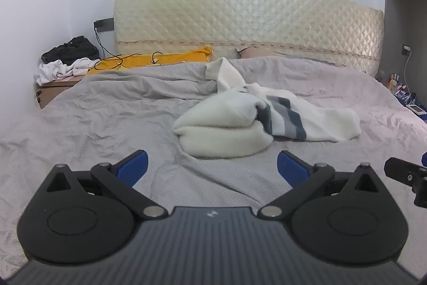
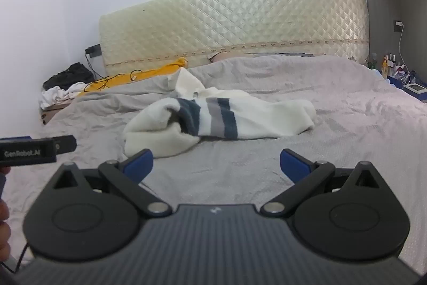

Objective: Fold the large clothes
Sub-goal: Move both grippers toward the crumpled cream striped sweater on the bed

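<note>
Left wrist view: both claws, left claw (image 1: 212, 164) and right claw (image 2: 216, 162), spread empty before the crumpled sweater (image 1: 240, 124) on the bed (image 1: 106, 119).

sweater (image 2: 240, 116): fleecy white cloth, navy and grey bands | bedspread (image 1: 112, 119): matt grey, crinkled weave | headboard (image 1: 240, 18): glossy quilted cream | gripper fingers (image 1: 134, 167): smooth blue plastic, matt black links

The right claw (image 2: 216, 164) is hovering wide open at the bottom of the frame, nothing between its blue pads. Just beyond it, a crumpled white sweater (image 2: 213, 122) with dark and grey stripes is lying mid-frame on the grey bed (image 2: 333, 130). The left claw (image 2: 40, 148) is poking in at left edge.
</note>
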The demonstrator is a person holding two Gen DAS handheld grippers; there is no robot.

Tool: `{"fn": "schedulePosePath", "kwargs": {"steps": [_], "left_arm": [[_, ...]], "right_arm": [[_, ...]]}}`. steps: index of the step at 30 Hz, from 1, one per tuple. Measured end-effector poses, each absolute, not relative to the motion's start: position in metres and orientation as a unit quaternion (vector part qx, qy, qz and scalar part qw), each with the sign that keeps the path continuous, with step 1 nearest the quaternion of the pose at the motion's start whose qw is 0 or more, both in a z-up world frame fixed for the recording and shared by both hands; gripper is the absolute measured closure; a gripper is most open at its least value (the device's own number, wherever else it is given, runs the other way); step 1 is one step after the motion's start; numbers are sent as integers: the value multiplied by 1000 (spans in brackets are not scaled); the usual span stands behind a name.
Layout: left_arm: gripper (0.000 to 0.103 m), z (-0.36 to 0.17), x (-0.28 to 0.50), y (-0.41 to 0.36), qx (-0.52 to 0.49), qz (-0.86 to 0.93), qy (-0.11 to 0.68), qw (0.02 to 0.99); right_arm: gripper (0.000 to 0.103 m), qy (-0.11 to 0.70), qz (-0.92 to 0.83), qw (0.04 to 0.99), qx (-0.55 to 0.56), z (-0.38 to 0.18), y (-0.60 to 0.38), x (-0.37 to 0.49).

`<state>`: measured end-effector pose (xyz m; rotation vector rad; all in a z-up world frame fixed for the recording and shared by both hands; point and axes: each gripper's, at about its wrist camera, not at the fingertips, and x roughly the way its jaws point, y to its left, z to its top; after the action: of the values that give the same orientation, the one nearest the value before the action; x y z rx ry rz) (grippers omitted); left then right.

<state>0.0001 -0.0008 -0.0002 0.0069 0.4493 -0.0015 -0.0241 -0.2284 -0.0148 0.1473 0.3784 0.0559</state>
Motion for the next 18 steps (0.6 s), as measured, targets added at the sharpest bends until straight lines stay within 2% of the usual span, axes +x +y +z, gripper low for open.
{"fn": "schedulePosePath", "kwargs": {"steps": [18], "left_arm": [[0,-2,1,2,11,4,223,975]], "right_arm": [[0,193,27,978,75,-17,-231,-20]]}}
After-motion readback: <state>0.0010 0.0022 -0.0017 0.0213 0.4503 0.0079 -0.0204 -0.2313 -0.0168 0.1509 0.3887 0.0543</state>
